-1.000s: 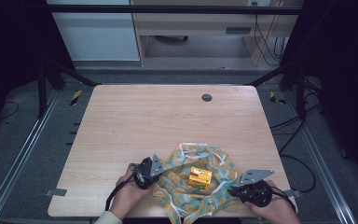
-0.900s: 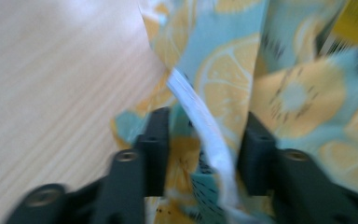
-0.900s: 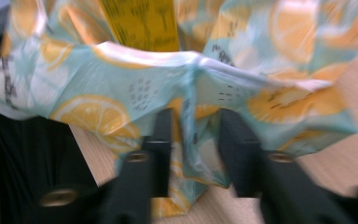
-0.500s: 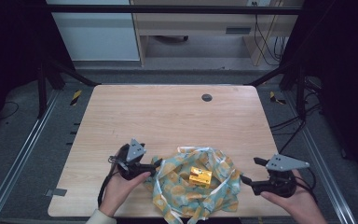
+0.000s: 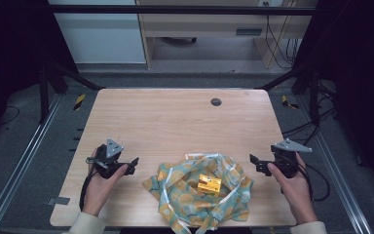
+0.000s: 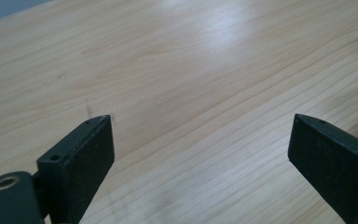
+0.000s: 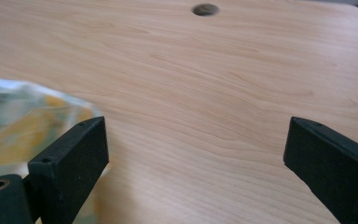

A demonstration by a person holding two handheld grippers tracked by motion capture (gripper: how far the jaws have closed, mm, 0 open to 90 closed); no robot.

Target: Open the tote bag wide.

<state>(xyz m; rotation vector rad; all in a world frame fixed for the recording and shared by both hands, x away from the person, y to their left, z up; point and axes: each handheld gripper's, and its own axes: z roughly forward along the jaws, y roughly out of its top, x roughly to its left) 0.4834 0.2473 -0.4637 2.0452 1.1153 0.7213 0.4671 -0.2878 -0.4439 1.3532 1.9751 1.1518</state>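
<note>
- My wooden table has a round hole; grey floor surrounds it.
- No legible writing.
- My left gripper and right gripper gape, released, flanking the patterned cloth under a yellow block.

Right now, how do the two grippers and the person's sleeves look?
Both the left gripper and the right gripper are black, each with two flat black jaws and a grey three-cornered plate on top. A black cable trails from each. The sleeves at the wrists are pale.
</note>
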